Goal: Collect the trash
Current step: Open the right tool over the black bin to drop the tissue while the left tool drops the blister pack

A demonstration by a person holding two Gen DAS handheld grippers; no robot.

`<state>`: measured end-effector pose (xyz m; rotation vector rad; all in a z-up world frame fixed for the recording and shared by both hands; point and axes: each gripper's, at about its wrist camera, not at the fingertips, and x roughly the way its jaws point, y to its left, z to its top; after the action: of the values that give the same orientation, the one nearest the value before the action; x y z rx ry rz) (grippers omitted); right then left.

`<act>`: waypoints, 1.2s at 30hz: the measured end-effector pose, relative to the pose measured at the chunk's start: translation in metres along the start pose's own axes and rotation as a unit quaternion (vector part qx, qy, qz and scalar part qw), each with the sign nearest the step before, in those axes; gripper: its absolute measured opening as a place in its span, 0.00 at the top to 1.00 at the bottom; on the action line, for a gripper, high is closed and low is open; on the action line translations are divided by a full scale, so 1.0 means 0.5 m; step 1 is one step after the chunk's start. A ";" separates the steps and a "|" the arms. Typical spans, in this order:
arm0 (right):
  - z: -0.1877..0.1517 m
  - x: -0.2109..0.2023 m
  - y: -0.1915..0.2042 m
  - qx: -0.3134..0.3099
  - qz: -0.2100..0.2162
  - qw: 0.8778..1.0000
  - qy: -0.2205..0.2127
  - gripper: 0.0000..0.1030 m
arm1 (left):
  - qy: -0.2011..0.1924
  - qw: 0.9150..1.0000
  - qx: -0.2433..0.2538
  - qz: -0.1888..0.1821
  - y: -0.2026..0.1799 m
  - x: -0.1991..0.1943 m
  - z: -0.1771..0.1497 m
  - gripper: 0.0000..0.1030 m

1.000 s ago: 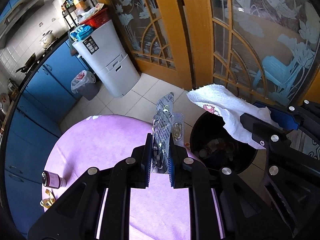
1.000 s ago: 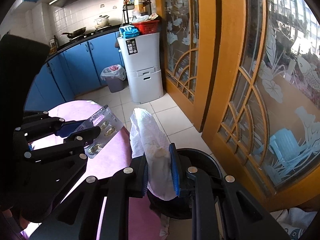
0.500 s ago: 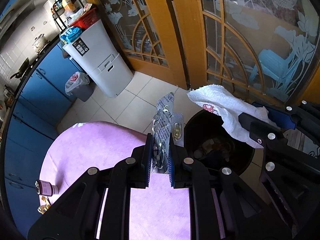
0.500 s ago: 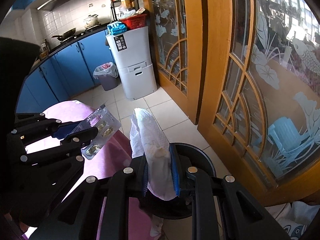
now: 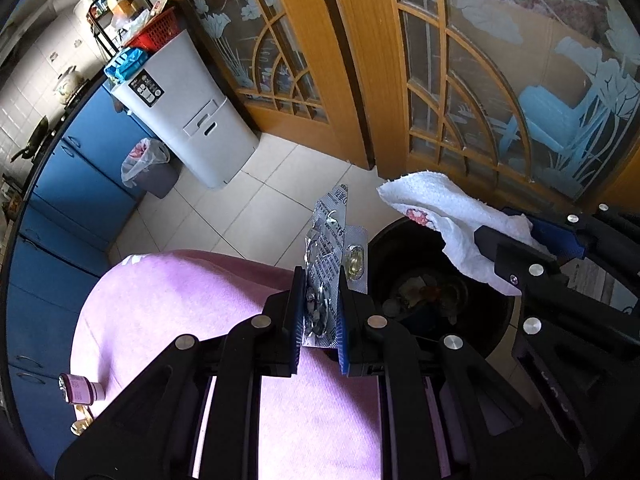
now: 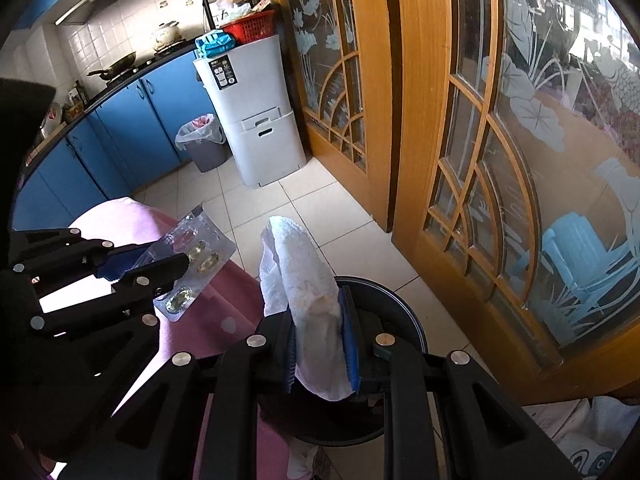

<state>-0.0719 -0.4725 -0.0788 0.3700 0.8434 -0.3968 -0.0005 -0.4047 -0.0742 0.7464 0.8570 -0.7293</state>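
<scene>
Left wrist view: left gripper (image 5: 318, 312) at lower centre, jaws clamped on blister pack (image 5: 326, 256); black bin (image 5: 436, 300) just right of it, trash inside; right gripper (image 5: 516, 248) at right edge, over bin, jaws clamped on white tissue (image 5: 448, 208).

Right wrist view: tissue (image 6: 308, 280) pinched at centre, above bin (image 6: 396, 304); blister pack (image 6: 196, 256) at left, over pink tablecloth (image 6: 208, 320).

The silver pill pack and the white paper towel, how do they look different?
The silver foil blister pack is flat, stiff and shiny; the white paper towel is soft, crumpled and stained. The left gripper clamps the pack, the right gripper the towel. Both are held near the black bin.
</scene>
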 end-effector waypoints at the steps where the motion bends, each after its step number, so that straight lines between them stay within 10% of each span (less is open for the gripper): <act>1: 0.000 0.006 -0.002 0.001 0.001 1.000 0.004 0.82 | 0.001 1.000 0.000 0.000 -0.001 0.004 0.003 0.85; 12: 0.003 0.043 -0.030 0.031 0.024 0.999 0.033 0.80 | 0.014 1.000 -0.004 0.001 -0.012 0.035 0.014 0.85; 14: 0.003 0.049 -0.035 0.034 0.031 0.998 0.041 0.72 | 0.016 1.000 -0.006 0.001 -0.013 0.038 0.015 0.85; 16: 0.003 0.055 -0.034 0.030 0.027 0.998 0.046 0.37 | 0.016 1.000 -0.006 0.002 -0.013 0.039 0.017 0.86; 17: 0.001 0.053 -0.036 0.030 0.022 0.999 0.039 0.35 | 0.015 1.000 -0.009 0.005 -0.010 0.039 0.018 0.86; 36: -0.003 0.018 -0.109 0.077 -0.075 0.994 -0.002 0.34 | 0.008 1.000 0.004 -0.009 -0.041 0.027 0.030 0.86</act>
<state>-0.0935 -0.5205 -0.0954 0.4501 0.8415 -0.6051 -0.0048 -0.4310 -0.0843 0.7531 0.8774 -0.7430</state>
